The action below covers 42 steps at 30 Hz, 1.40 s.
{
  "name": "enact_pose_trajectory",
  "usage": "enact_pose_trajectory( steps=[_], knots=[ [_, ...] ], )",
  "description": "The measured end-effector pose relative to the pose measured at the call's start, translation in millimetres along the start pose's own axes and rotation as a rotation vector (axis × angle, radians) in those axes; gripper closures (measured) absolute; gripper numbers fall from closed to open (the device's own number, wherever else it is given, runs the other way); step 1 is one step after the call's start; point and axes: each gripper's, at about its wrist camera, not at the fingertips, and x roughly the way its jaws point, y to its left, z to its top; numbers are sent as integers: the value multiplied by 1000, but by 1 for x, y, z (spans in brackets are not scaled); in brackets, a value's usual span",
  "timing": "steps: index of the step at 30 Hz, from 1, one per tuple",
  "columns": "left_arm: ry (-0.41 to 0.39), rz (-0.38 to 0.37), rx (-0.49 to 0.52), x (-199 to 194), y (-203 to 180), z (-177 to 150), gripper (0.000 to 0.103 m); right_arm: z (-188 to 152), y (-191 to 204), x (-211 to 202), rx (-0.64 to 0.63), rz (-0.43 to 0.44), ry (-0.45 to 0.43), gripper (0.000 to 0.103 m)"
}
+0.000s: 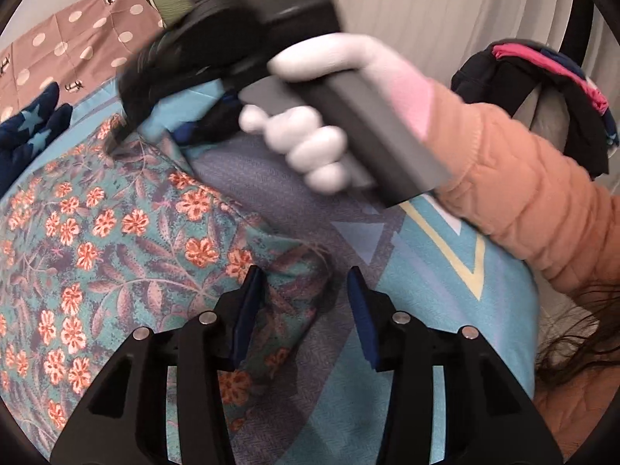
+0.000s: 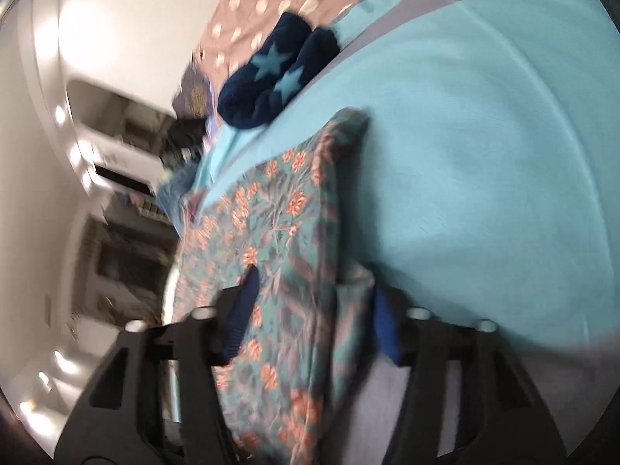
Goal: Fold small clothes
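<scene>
A teal floral garment (image 1: 116, 240) with orange flowers lies on the blue patterned bedspread (image 1: 426, 271). My left gripper (image 1: 306, 310) is open, its jaws straddling the garment's near corner. My right gripper shows in the left wrist view as a black body (image 1: 232, 50) held by a white-gloved hand (image 1: 310, 147), its tip at the garment's far edge. In the right wrist view the right gripper (image 2: 314, 310) is open with the floral garment (image 2: 279, 252) between its jaws. The view is blurred.
A pair of navy socks with blue stars (image 2: 271, 73) lies on the bed beyond the garment, also in the left wrist view (image 1: 31, 131). A brown polka-dot cloth (image 1: 77, 46) lies behind. Dark clothes (image 1: 542, 89) hang on a chair at right.
</scene>
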Motion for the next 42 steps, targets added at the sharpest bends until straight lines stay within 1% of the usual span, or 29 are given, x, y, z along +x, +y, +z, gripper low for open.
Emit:
enact_pose_trajectory(
  steps=[1, 3, 5, 6, 7, 8, 9, 10, 11, 13, 14, 16, 17, 18, 19, 21, 23, 25, 26, 29, 31, 32, 34, 35, 36, 38, 39, 40, 42],
  knots=[
    [-7, -18, -8, -1, 2, 0, 58, 2, 2, 6, -13, -52, 6, 98],
    [-22, -52, -15, -3, 5, -1, 58, 0, 6, -2, -20, -45, -57, 98],
    [-24, -74, -16, -1, 6, -3, 58, -5, 17, -21, -88, -28, -148, 98],
    [-20, -85, -17, 0, 8, -3, 58, -4, 16, -21, -102, -52, -153, 98],
    [-19, -93, -20, 1, 9, -3, 58, -2, 11, -16, -108, -114, -139, 99],
    [-20, -99, -22, 1, 11, -2, 58, -1, -3, -5, -76, -172, -104, 100],
    [-23, -106, -26, 0, 13, -2, 58, -1, -15, -3, -26, -127, -100, 102],
    [-27, -112, -28, 0, 14, -2, 57, 1, -20, -8, 9, -82, -110, 101],
    [-31, -116, -28, 0, 15, -2, 57, 2, -24, -15, 39, -64, -128, 100],
    [-39, -112, -23, -2, 15, -2, 57, 1, -24, -33, 64, -135, -201, 94],
    [-43, -106, -16, -3, 14, -2, 54, -2, -21, -44, 62, -171, -230, 94],
    [-51, -103, -7, -7, 15, -8, 49, -11, -15, -59, 55, -143, -250, 94],
    [-60, -103, -4, -11, 13, -9, 48, -20, -8, -67, 31, -115, -252, 94],
    [-71, -106, -6, -15, 13, -9, 48, -29, 0, -73, 5, -112, -257, 92],
    [-80, -107, -11, -18, 11, -9, 48, -39, 9, -76, -26, -125, -261, 90],
    [-112, -82, -32, -35, 13, -12, 48, -60, 28, -84, -104, -188, -261, 86],
    [-145, -46, -53, -56, 19, -19, 47, -85, 47, -90, -190, -270, -265, 82],
    [-185, 3, -104, -85, 35, -34, 46, -108, 65, -97, -278, -356, -278, 75],
    [-213, 39, -147, -105, 46, -47, 46, -118, 75, -100, -321, -384, -284, 74],
    [-286, 150, -264, -153, 76, -86, 45, -138, 115, -86, -450, -415, -281, 65],
    [-346, 244, -392, -194, 99, -124, 44, -149, 144, -69, -552, -419, -267, 59],
    [-371, 282, -454, -212, 111, -142, 44, -162, 168, -52, -645, -420, -246, 57],
    [-426, 362, -587, -248, 131, -187, 44, -179, 199, -26, -772, -406, -213, 50],
    [-441, 410, -656, -264, 140, -213, 44, -193, 219, -5, -852, -382, -186, 50],
    [-444, 436, -700, -272, 144, -228, 44, -204, 235, 13, -911, -354, -158, 50],
    [-447, 455, -762, -285, 149, -261, 44, -231, 266, 53, -1021, -285, -93, 50],
    [-445, 461, -776, -288, 149, -270, 44, -244, 279, 70, -1070, -259, -66, 50],
    [-443, 470, -790, -291, 149, -280, 44, -255, 290, 86, -1115, -246, -44, 50],
    [-451, 485, -815, -296, 151, -296, 44, -279, 311, 119, -1222, -269, -18, 50]
  ],
)
